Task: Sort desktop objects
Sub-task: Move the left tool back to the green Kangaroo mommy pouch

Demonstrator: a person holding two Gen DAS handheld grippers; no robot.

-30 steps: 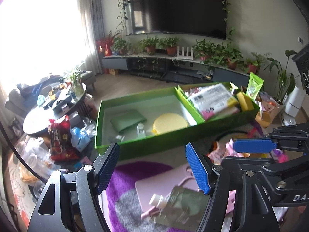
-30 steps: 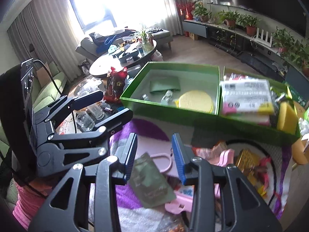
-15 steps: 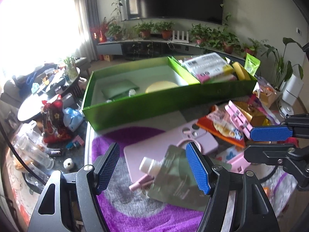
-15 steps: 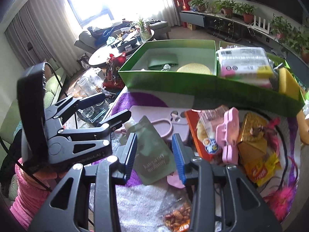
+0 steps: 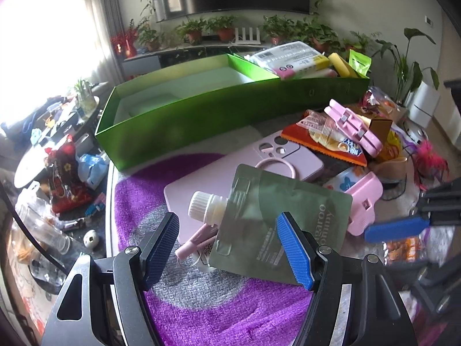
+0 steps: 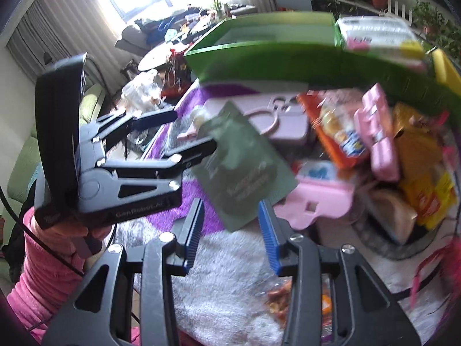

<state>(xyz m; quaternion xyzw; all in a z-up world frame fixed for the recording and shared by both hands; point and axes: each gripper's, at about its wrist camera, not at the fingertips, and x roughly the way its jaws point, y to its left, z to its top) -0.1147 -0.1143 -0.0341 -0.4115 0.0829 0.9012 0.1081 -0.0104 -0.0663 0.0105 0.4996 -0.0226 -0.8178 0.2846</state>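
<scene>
Currently we judge the step in hand to be the approach to a pick: both claws hang over the green spouted pouch [image 5: 276,219], nothing gripped. Our left claw [image 5: 227,248] stands wide apart, the pouch's spout end lying between and just beyond its pads. Our right claw [image 6: 230,230] has just been opening; its pads are apart, the pouch's lower corner just ahead of the gap, untouched. The pouch rests on a pink phone case [image 5: 224,170], near the green box [image 5: 201,121]. Next, one claw must lower and close on it.
</scene>
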